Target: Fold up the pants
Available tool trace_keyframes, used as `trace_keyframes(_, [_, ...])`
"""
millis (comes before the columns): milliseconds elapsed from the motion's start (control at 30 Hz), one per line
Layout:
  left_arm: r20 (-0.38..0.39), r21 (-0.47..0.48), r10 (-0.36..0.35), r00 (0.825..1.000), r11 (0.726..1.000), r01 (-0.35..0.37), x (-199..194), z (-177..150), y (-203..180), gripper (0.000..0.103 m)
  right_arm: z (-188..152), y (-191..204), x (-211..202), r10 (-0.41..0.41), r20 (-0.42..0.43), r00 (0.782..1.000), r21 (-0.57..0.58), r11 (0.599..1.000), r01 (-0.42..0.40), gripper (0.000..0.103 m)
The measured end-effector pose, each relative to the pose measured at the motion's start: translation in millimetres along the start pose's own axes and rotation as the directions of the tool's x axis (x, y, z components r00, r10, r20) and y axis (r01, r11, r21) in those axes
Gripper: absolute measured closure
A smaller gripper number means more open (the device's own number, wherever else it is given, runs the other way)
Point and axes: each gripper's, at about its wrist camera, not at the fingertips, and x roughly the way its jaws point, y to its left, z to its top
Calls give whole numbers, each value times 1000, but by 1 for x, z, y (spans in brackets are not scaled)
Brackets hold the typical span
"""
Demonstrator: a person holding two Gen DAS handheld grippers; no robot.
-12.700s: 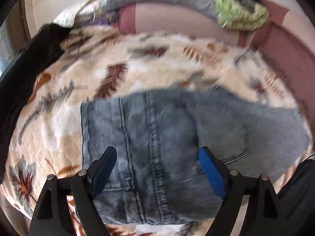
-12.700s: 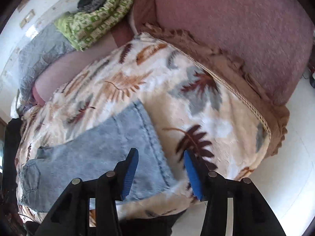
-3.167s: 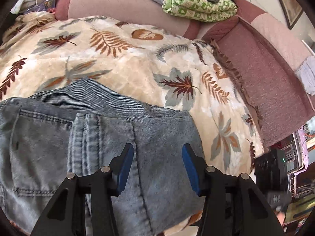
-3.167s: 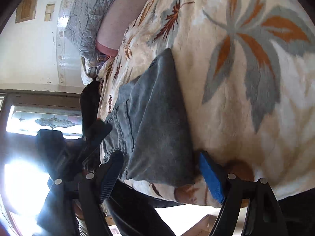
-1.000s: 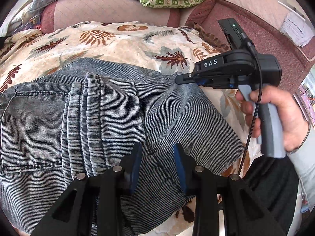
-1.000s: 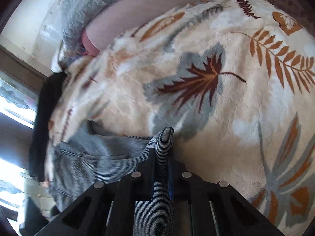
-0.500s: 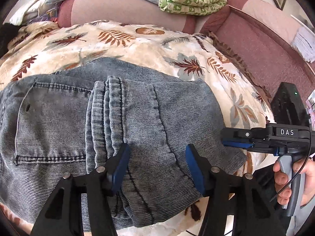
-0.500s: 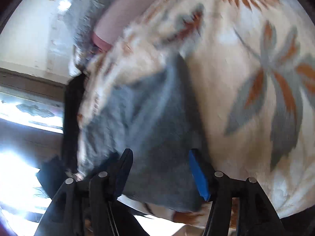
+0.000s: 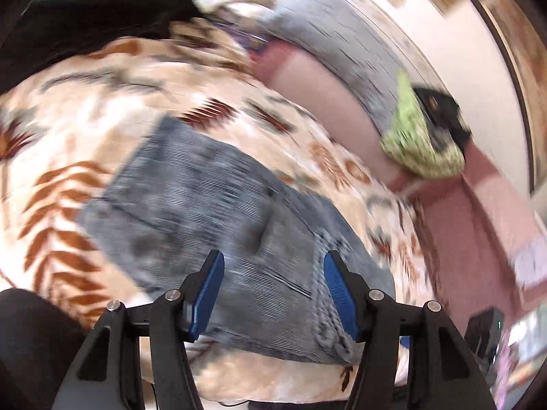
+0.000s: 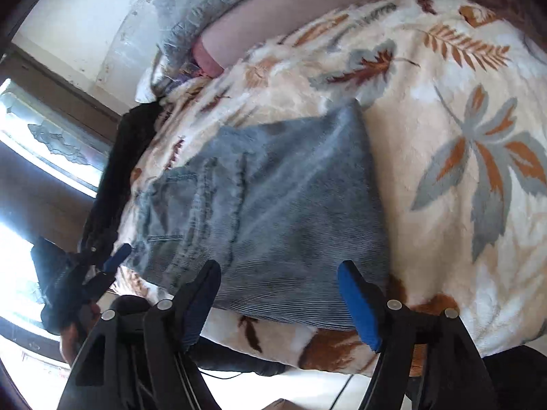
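- Two hand-held grippers: left hand-held gripper [image 9: 273,290] and right hand-held gripper [image 10: 278,302], each with two blue-padded fingers, both angled down toward the bed
- Left: jaws standing about half apart, hovering above denim, pads clear of the cloth, nothing gripped
- Right: jaws opening, wide apart, folded denim edge seen between the fingers but not pinched
- Also seen in the right wrist view: left hand-held gripper at lower left edge, beside the denim's left end, held by a hand [image 10: 70,336]
- One pair of pants [image 10: 266,201], grey-blue denim, folded into a compact stack, lying near the front edge of the bed
- One leaf-print blanket [image 10: 461,109] under the pants, covering the bed
- One green patterned cloth [image 9: 415,136] piled on the pink sofa back [image 9: 328,92], well apart from the pants; view blurred
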Motion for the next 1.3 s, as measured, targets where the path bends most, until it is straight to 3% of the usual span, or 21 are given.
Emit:
trace_keyframes(67, [26, -92, 9, 1000, 996, -6, -8, 4, 22, 41, -2, 18, 7, 38, -14, 999, -54, 998, -39, 29])
trace_keyframes(167, [46, -203, 16, 999, 979, -6, -13, 5, 51, 41, -11, 21, 35, 2, -74, 997, -58, 998, -7, 28])
trace_keyframes(267, [30, -249, 7, 1000, 969, 1, -8, 4, 69, 41, -22, 18, 46, 16, -89, 996, -31, 999, -19, 28])
trace_keyframes(433, [11, -331, -28, 1000, 943, 30, 9, 6, 88, 41, -11, 41, 41, 55, -54, 997, -50, 997, -58, 28])
trace_keyframes(633, [77, -338, 70, 995, 940, -40, -8, -2, 97, 33, 16, 73, 53, 163, -86, 983, -3, 986, -164, 28])
trace_keyframes(733, [30, -371, 34, 999, 929, -20, 8, 0, 107, 31, 29, 90, 79, 171, -127, 977, -1, 985, -173, 28])
trace_keyframes(867, [51, -359, 9, 999, 933, 9, 15, 13, 106, 32, 44, 104, 127, 164, -216, 963, 31, 987, -161, 28])
trace_keyframes(900, [55, -348, -2, 998, 937, 21, 16, 15, 105, 35, 48, 105, 135, 151, -223, 963, 45, 988, -144, 28])
trace_keyframes(967, [47, -304, 34, 998, 953, -18, 18, 18, 103, 71, 58, 107, 141, 168, -200, 965, 85, 985, -153, 28])
trace_keyframes(1033, [40, -283, 64, 997, 958, -50, 22, 17, 106, 83, 66, 105, 151, 231, -191, 954, 160, 966, -202, 28])
trace_keyframes(1067, [44, -273, 69, 997, 961, -54, 23, 17, 105, 87, 69, 103, 159, 244, -200, 949, 193, 959, -206, 28])
trace_keyframes(1133, [56, -231, 87, 995, 970, -72, 22, 18, 99, 89, 67, 96, 189, 144, -300, 943, 191, 978, -88, 26])
trace_keyframes(1233, [81, -164, 115, 990, 981, -100, 18, 18, 88, 90, 71, 97, 194, 153, -322, 934, 217, 973, -84, 26])
trace_keyframes(1300, [92, -149, 120, 988, 983, -106, 16, 18, 85, 90, 77, 104, 183, 169, -293, 941, 220, 970, -106, 25])
